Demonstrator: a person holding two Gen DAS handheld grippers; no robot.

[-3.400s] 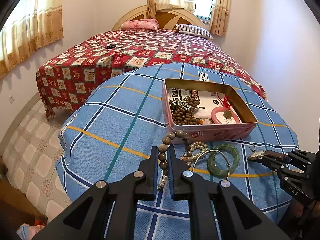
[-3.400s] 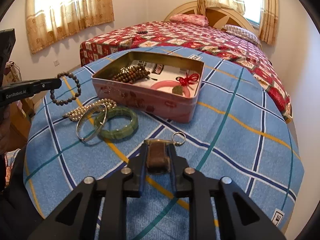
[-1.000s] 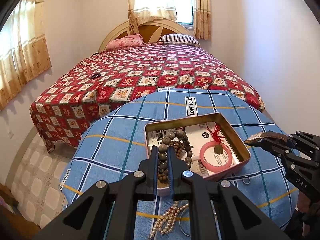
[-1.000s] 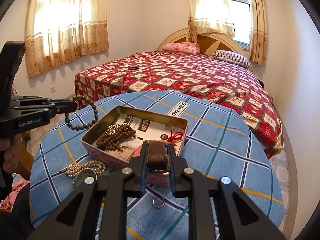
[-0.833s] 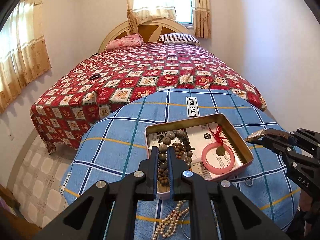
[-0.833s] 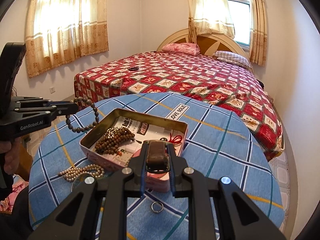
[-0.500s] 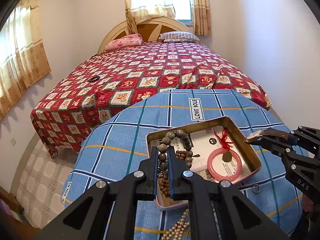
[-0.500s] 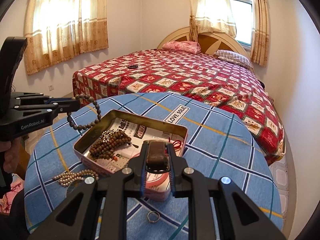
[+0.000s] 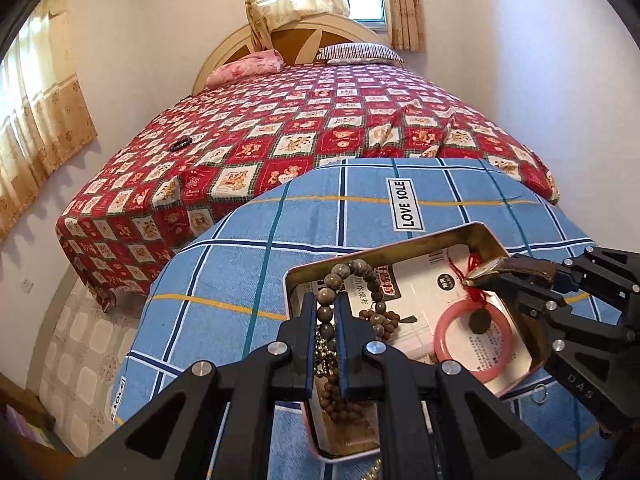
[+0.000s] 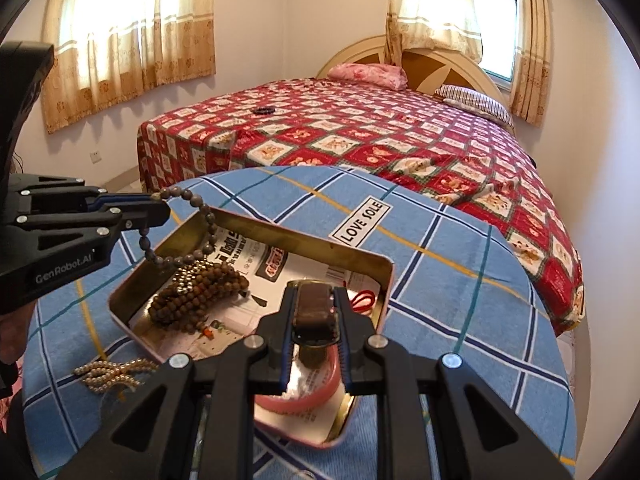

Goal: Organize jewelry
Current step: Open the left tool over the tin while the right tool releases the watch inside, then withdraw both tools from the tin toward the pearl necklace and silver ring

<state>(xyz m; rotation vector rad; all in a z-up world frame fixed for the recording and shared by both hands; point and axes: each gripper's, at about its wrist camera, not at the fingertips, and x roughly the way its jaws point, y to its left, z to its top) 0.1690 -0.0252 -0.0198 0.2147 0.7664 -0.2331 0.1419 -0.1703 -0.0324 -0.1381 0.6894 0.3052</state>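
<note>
An open pink tin (image 9: 476, 234) (image 10: 248, 226) sits on the blue plaid table. It holds a pile of small brown beads (image 10: 192, 292), a pink bangle (image 9: 472, 340) with a red cord and printed paper. My left gripper (image 9: 323, 304) (image 10: 162, 206) is shut on a grey bead bracelet (image 9: 352, 270) (image 10: 200, 216), whose loop hangs over the tin's left end. My right gripper (image 10: 314, 298) (image 9: 486, 280) is shut on a watch with a brown strap (image 10: 314, 308) (image 9: 520, 266), held over the tin's right part above the bangle.
A pearl strand (image 10: 112, 370) lies on the table left of the tin. A small metal ring (image 9: 540, 394) lies by the tin's right side. A bed with a red quilt (image 9: 320, 128) stands behind the table. A LOVE SOLE label (image 10: 360, 220) is on the cloth.
Both grippers have moved forward and down over the tin, carrying the bead bracelet and the watch. The bracelet's loop now hangs into the tin.
</note>
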